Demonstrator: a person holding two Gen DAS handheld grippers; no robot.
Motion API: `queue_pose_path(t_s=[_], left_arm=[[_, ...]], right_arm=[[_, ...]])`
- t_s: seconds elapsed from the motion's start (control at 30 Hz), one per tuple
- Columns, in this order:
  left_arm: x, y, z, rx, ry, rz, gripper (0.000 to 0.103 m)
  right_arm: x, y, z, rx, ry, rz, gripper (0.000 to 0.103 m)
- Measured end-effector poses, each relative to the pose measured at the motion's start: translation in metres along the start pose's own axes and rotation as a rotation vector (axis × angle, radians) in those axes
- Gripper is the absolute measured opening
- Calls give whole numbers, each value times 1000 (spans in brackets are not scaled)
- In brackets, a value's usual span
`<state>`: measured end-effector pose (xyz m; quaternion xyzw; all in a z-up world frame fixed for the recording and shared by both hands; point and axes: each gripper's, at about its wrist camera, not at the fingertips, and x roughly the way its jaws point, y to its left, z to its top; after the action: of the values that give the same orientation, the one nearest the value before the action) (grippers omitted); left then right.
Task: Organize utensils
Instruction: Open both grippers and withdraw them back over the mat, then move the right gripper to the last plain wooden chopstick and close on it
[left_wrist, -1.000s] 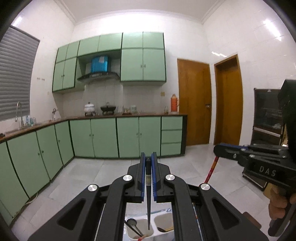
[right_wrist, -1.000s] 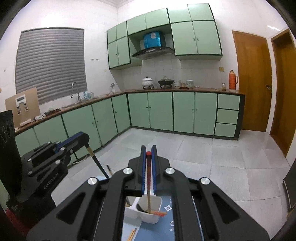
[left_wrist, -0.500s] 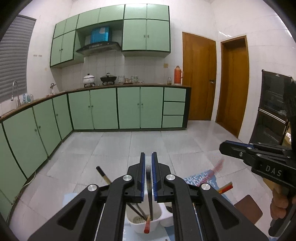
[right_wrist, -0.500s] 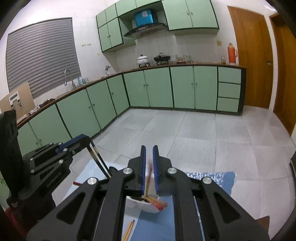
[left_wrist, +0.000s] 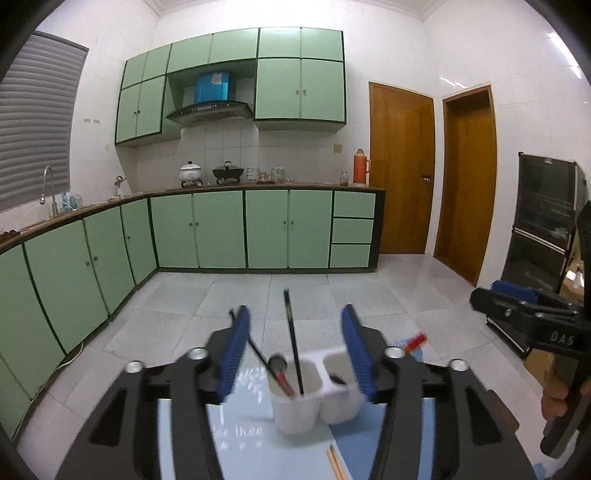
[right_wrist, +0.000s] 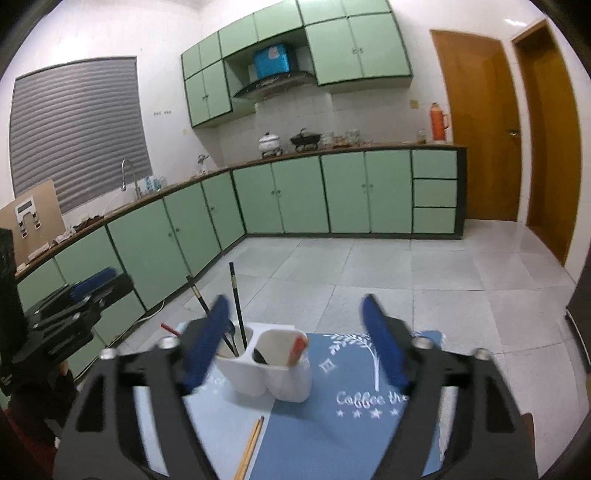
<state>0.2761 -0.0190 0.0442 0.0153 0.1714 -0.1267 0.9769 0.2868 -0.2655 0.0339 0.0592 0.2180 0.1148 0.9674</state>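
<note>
Both grippers, left (left_wrist: 293, 350) and right (right_wrist: 295, 339), have spread and released chopsticks into the white two-cup plastic holder (right_wrist: 264, 363); wooden chopsticks (right_wrist: 250, 446) remain on the mat

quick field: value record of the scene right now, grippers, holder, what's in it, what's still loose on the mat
left gripper: open, empty, above the holder
right gripper: open, empty, above the holder
holder: white, two compartments, upright on the blue mat
left compartment: black chopsticks standing, plus a dark spoon
right compartment: red-tipped chopstick leaning on the rim, dark spoon inside
loose: wooden chopsticks lying on the mat in front of the holder
</note>
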Motion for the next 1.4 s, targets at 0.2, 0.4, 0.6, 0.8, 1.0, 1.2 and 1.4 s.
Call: queue_pose_path(t_s=[0.2,0.4,0.6,0.8,1.0,1.2,1.4], left_arm=[[-34,-4,-42,-17,44,-11,71],[-55,-5,-92,-51,111,-30,73],[-62,-5,-143,-68,198,-27,73],[-56,-10,-191,-22,314,-2,73],[-55,-8,-227,-20,398,13,73],[-61,6,-241,-41,432,42,73],[-64,15,-248,-67,444,61,73]], right_arm=[[-40,1,-56,5,7,-25,94],[-58,5,-108,35,69,-23,95],[-62,15,-155,43,139,-22,95],[-55,33,-203,18,223,-35,95],[-43,45,-244,8,321,-39,95],[-33,56,-271,-2,388,-31,95],[-24,70,-280,-55,409,-46,95]])
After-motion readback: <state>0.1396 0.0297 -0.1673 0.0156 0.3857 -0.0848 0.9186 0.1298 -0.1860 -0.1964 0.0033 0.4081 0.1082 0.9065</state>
